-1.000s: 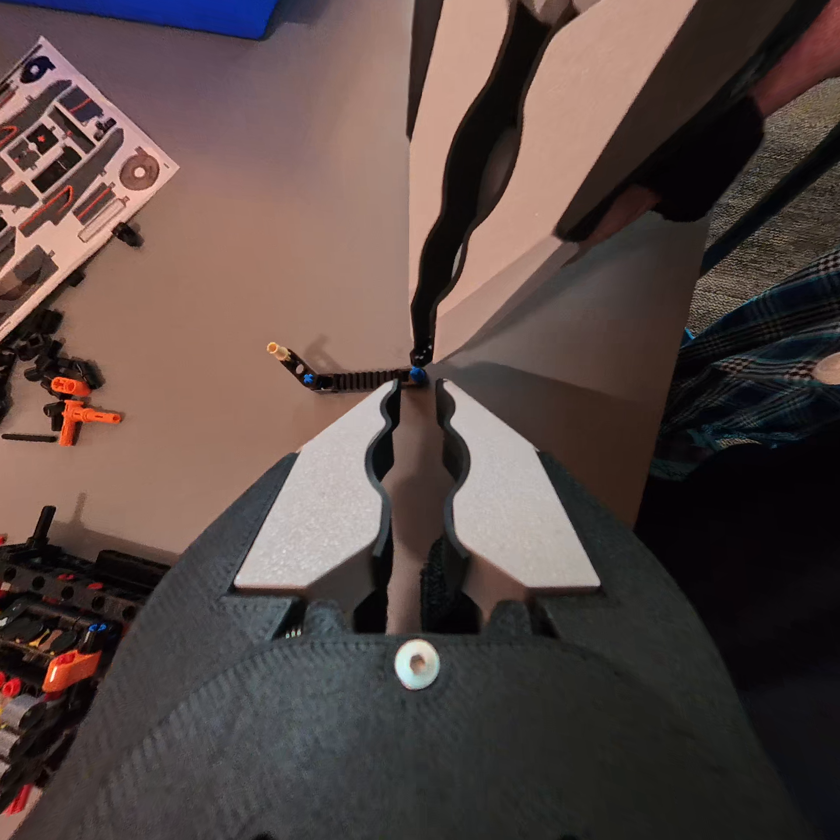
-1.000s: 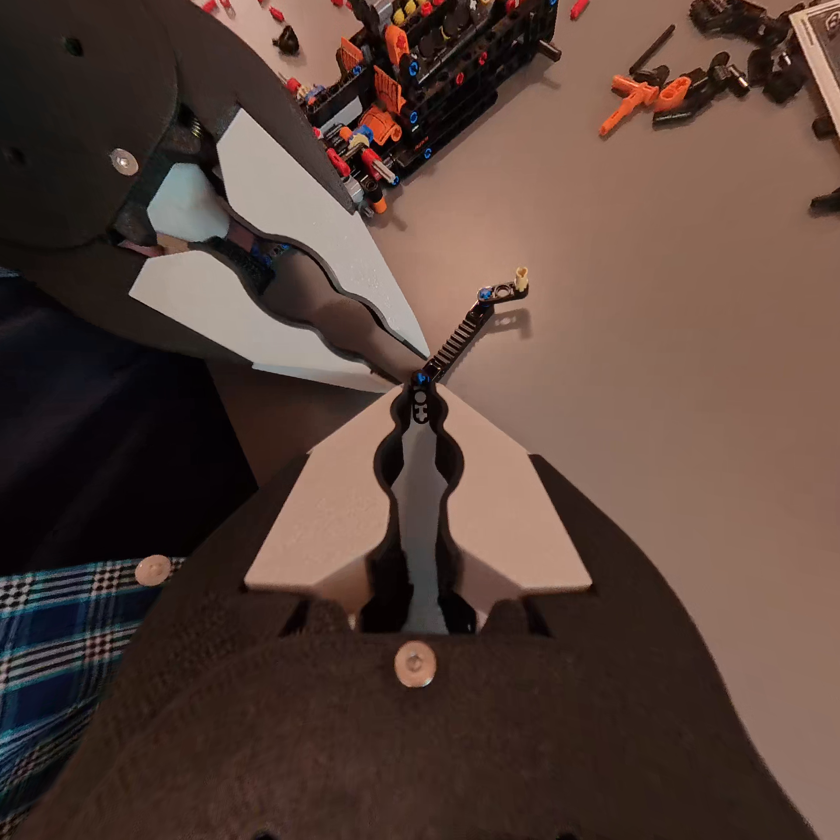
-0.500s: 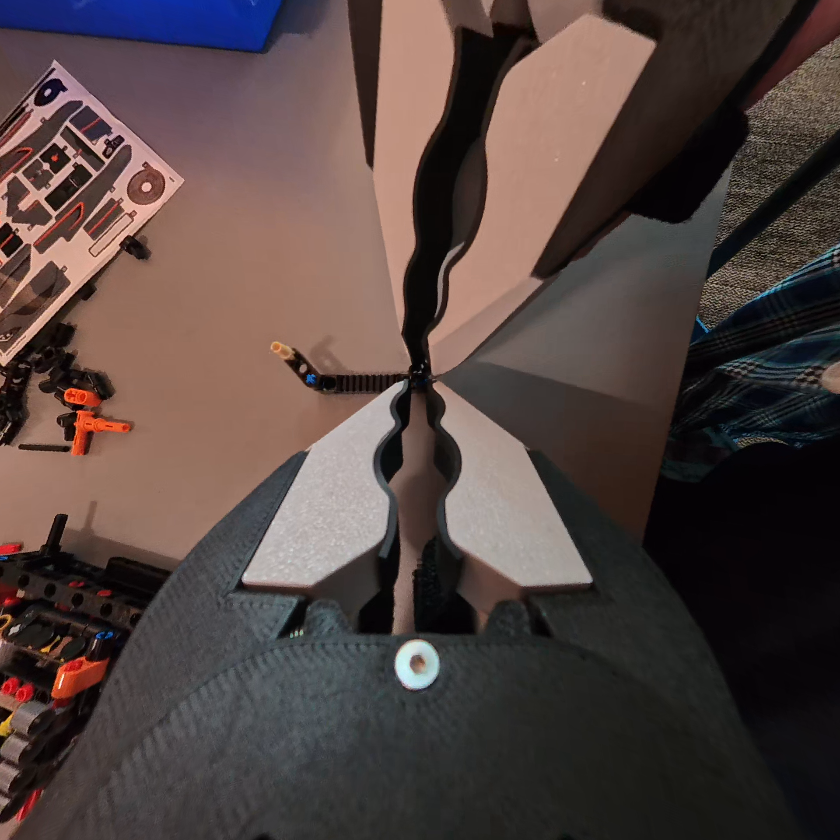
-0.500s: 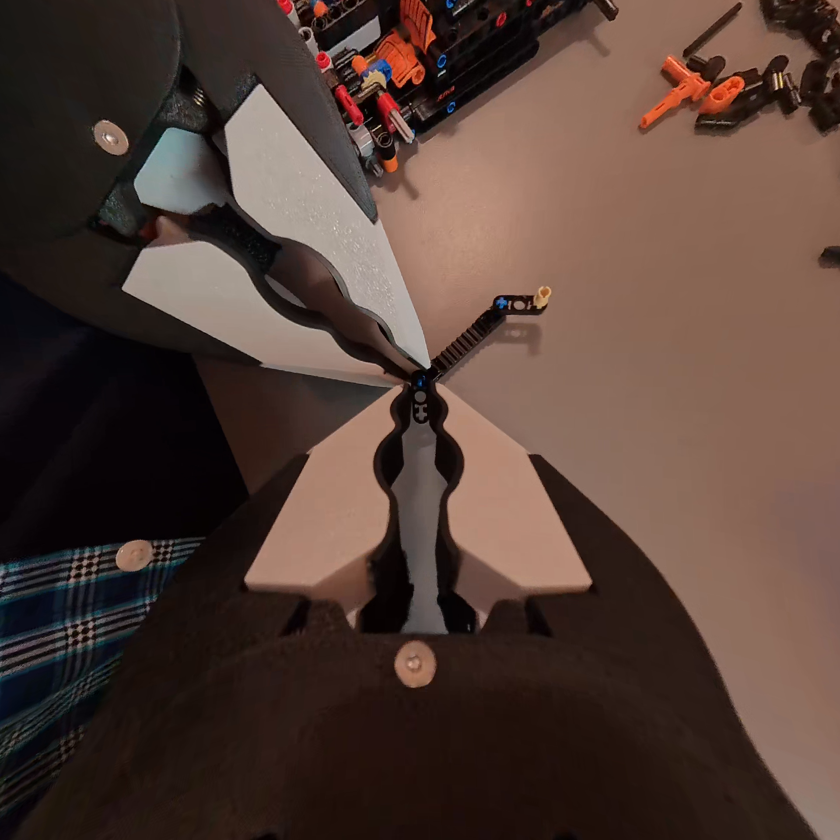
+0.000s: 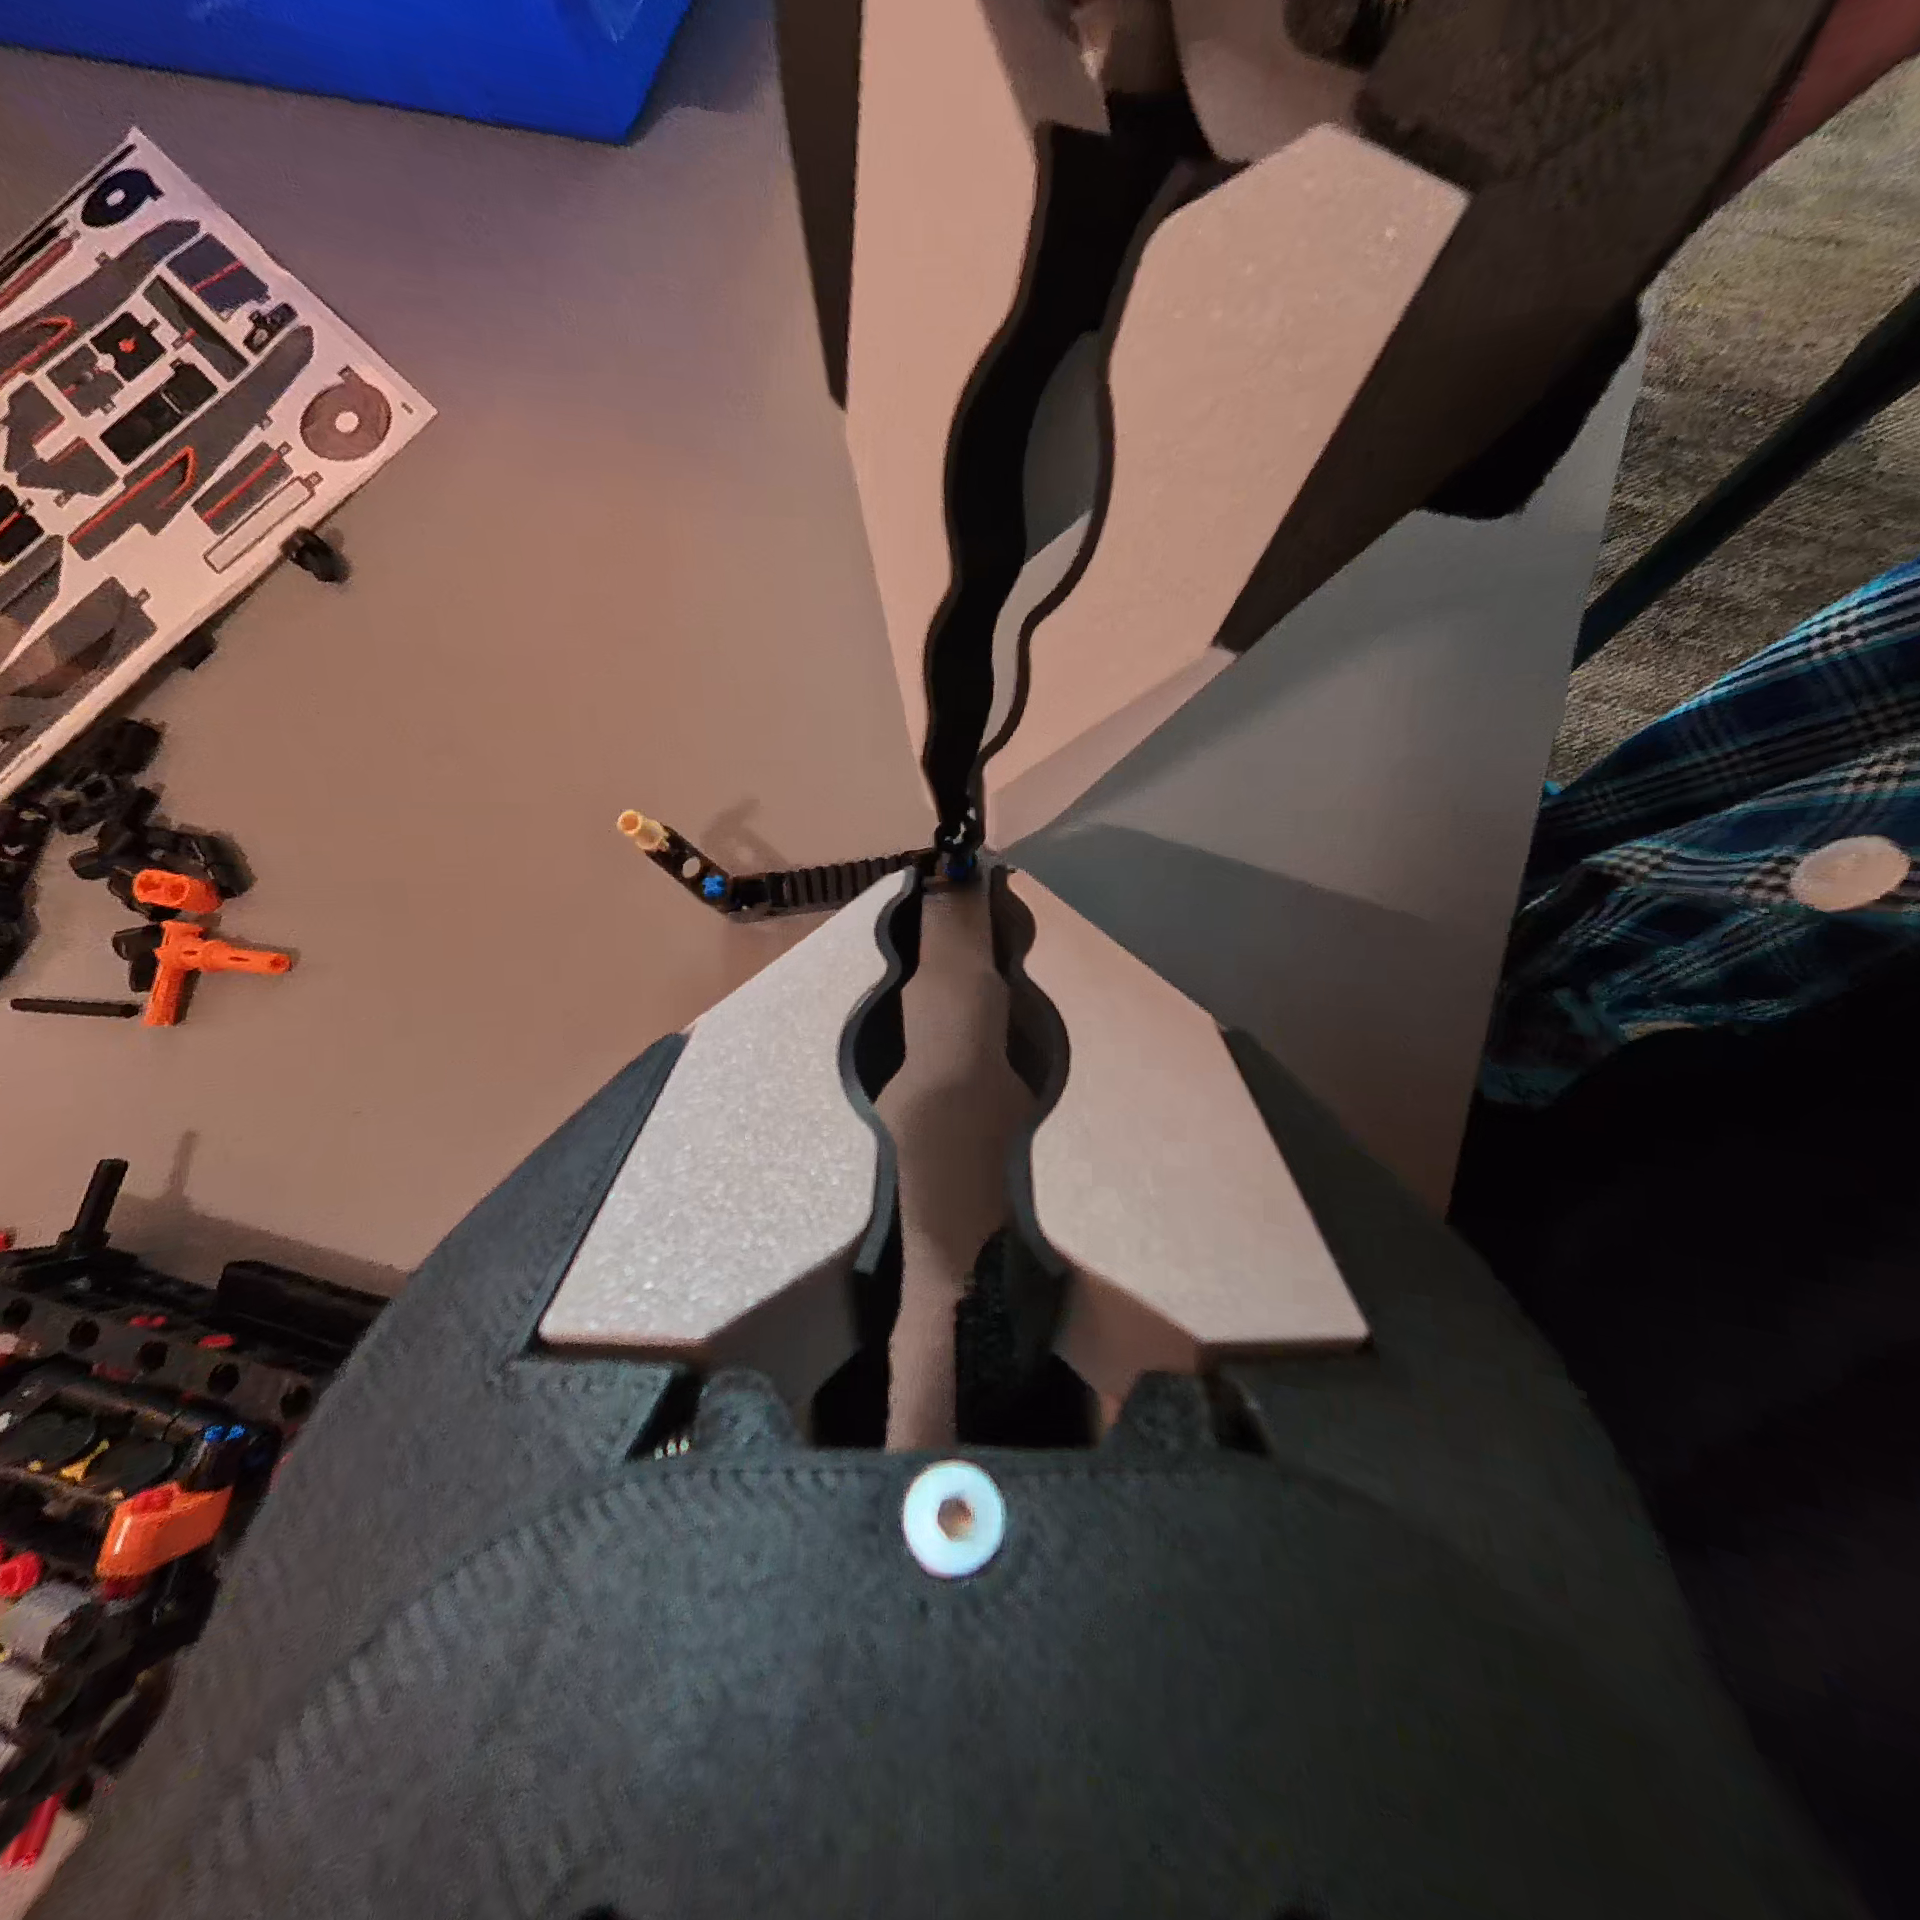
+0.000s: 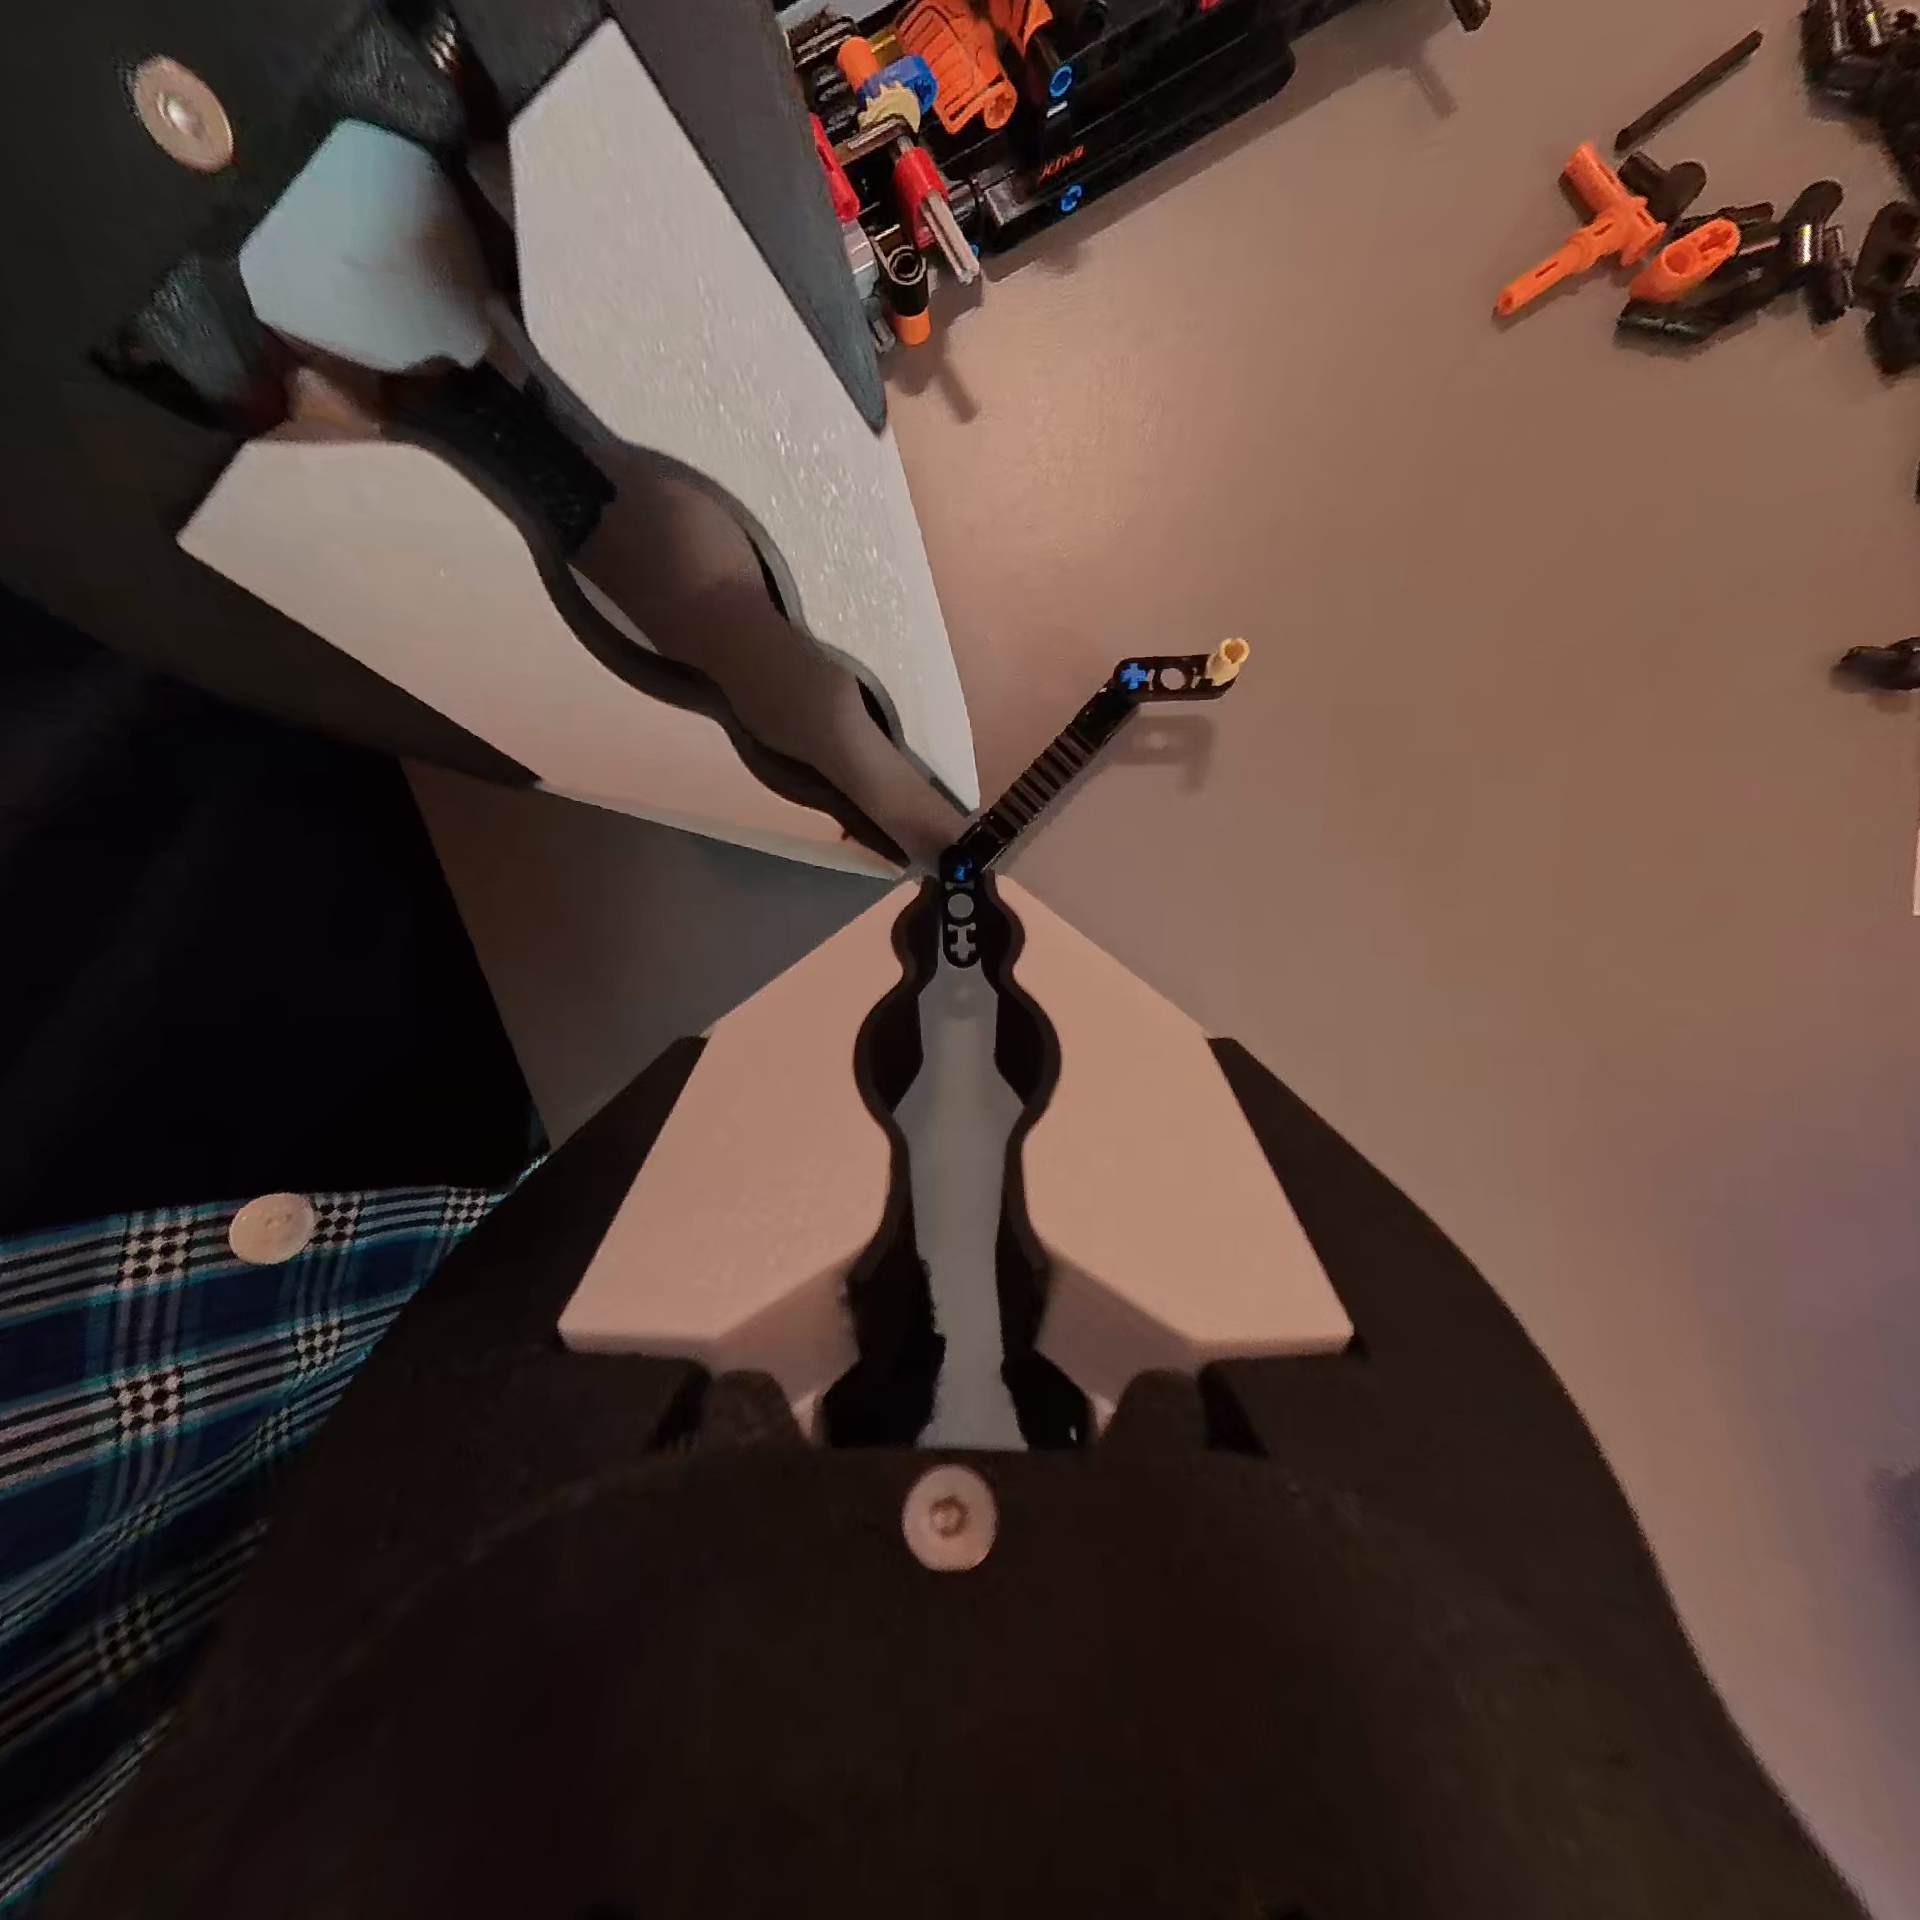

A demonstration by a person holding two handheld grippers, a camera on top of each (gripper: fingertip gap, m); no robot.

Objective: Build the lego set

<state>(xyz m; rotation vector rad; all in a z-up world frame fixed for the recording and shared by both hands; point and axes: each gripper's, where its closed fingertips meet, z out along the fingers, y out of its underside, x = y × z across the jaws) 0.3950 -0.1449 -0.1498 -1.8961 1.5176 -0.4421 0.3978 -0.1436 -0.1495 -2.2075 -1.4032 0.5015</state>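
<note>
My right gripper [image 6: 961, 904] is shut on one end of a black beam [image 6: 1049, 769] with a toothed middle. It holds the beam above the grey table [image 6: 1455, 935]. The beam's far end has an angled part with a blue pin and a tan pin [image 6: 1231, 657]. My left gripper [image 5: 956, 883] meets it tip to tip. Its jaws are closed to a narrow gap on a blue pin [image 5: 956, 862] at the held end of the beam [image 5: 831, 883]. The right gripper [image 5: 961, 821] comes in from above in the left wrist view. The left gripper [image 6: 935, 842] comes in from the upper left in the right wrist view.
A partly built black and orange model [image 5: 125, 1403] lies left of my left gripper and also shows in the right wrist view [image 6: 1039, 104]. Loose orange and black parts [image 5: 177, 956], a sticker sheet [image 5: 156, 416] and a blue box [image 5: 416, 52] lie farther out. A person's plaid shirt [image 5: 1714, 831] is beyond the table edge. The grippers are tip to tip, or close to it.
The two grippers have drawn closer tip to tip. The left jaws narrowed around the blue pin, then widened slightly. The beam's far end has swung a little in the right wrist view.
</note>
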